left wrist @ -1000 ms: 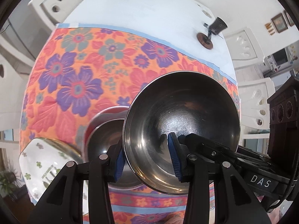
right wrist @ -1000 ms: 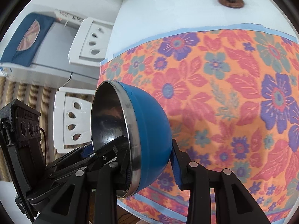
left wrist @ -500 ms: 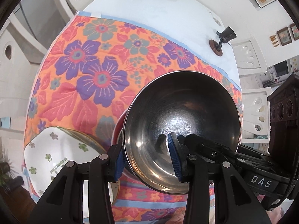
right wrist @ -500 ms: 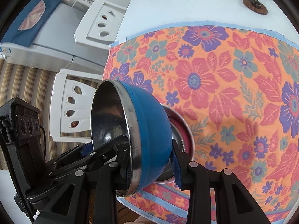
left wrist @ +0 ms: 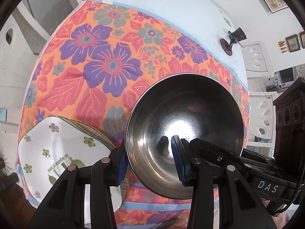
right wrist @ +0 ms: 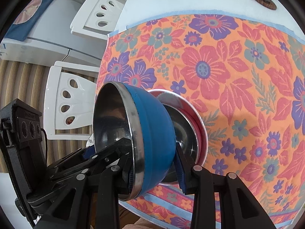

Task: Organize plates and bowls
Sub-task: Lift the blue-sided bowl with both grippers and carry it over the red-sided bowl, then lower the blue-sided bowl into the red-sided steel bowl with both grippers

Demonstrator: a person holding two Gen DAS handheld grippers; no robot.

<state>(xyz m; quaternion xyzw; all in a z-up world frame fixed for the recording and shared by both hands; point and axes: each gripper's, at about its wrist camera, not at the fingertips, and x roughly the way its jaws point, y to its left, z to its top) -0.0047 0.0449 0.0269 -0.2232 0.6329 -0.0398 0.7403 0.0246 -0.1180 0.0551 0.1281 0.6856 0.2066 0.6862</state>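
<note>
Over a desk (right wrist: 152,5) draped in flowered orange cloth (right wrist: 238,76): blue-skinned, steel-lined bowl (right wrist: 152,139), smooth and round, tipped on edge, mouth turned left, clamped at the rim by both hand-held grippers, left (left wrist: 148,162) and right (right wrist: 156,173). Just beyond and below, nearer the right: red-rimmed steel bowl (right wrist: 190,133), upright on the cloth. Left of that, stacked glossy white flowered plates (left wrist: 57,148).

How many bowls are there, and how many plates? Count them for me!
Bowls: 2 (blue bowl, held up; red bowl on the cloth)
Plates: at least 2, stacked, flowered plate on top; any lower ones are hidden
Total: at least 4
</note>
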